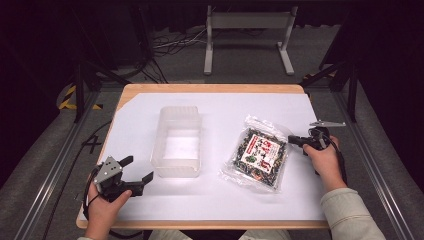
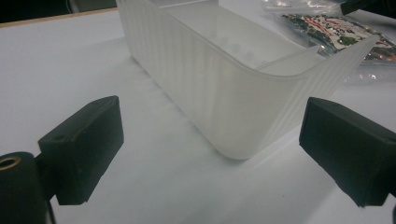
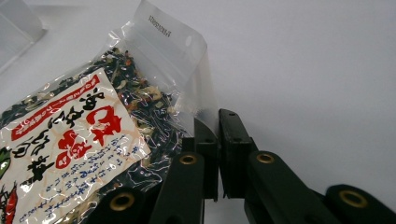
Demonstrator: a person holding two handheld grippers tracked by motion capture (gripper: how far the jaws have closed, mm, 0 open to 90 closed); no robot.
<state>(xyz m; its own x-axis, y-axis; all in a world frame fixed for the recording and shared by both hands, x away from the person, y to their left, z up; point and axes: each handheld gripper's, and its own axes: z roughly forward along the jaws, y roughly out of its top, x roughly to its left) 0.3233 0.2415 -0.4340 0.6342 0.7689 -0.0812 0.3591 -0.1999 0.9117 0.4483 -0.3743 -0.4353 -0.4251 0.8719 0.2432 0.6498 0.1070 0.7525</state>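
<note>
The right gripper (image 3: 218,154) has its fingers clenched on the edge of the bag (image 3: 70,140). The left gripper (image 2: 210,154) is spread wide, facing the tub (image 2: 224,93) on the table (image 1: 300,200).

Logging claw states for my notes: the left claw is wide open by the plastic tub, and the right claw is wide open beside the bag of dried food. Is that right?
Not quite. The right claw is not wide open: the right gripper view shows its jaws closed on the clear edge of the bag of dried food. The rest holds: the left claw is wide open by the plastic tub.
</note>
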